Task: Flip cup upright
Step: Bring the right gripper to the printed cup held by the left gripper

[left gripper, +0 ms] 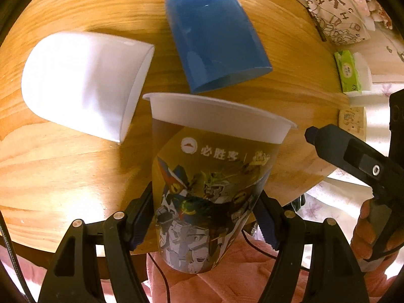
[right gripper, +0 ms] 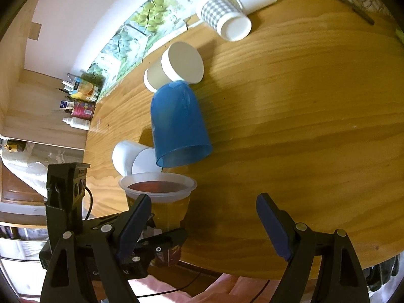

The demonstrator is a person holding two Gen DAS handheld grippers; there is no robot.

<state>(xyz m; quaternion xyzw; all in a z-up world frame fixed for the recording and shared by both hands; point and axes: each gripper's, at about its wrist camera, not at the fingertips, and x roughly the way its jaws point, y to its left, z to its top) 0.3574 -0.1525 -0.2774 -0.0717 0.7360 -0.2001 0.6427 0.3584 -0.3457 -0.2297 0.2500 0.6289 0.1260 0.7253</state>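
My left gripper (left gripper: pixel 205 217) is shut on a printed plastic cup (left gripper: pixel 209 184) with a robot picture. The cup is held rim up, slightly tilted, near the table's front edge. It also shows in the right wrist view (right gripper: pixel 159 197), rim up, with the left gripper's fingers (right gripper: pixel 164 240) around its lower part. My right gripper (right gripper: pixel 202 229) is open and empty, just right of the cup; it shows in the left wrist view (left gripper: pixel 328 139) too. A blue cup (left gripper: pixel 212 35) (right gripper: pixel 176 123) and a white cup (left gripper: pixel 80 80) (right gripper: pixel 131 156) lie on their sides beyond.
The round wooden table (right gripper: pixel 303 126) holds more paper cups on their sides at the back: a checked one (right gripper: pixel 224 17), a plain one (right gripper: pixel 176 68). A green tissue pack (left gripper: pixel 349 75) and a patterned bag (left gripper: pixel 338 17) lie at the right. Bottles (right gripper: pixel 78 106) stand on a shelf at the left.
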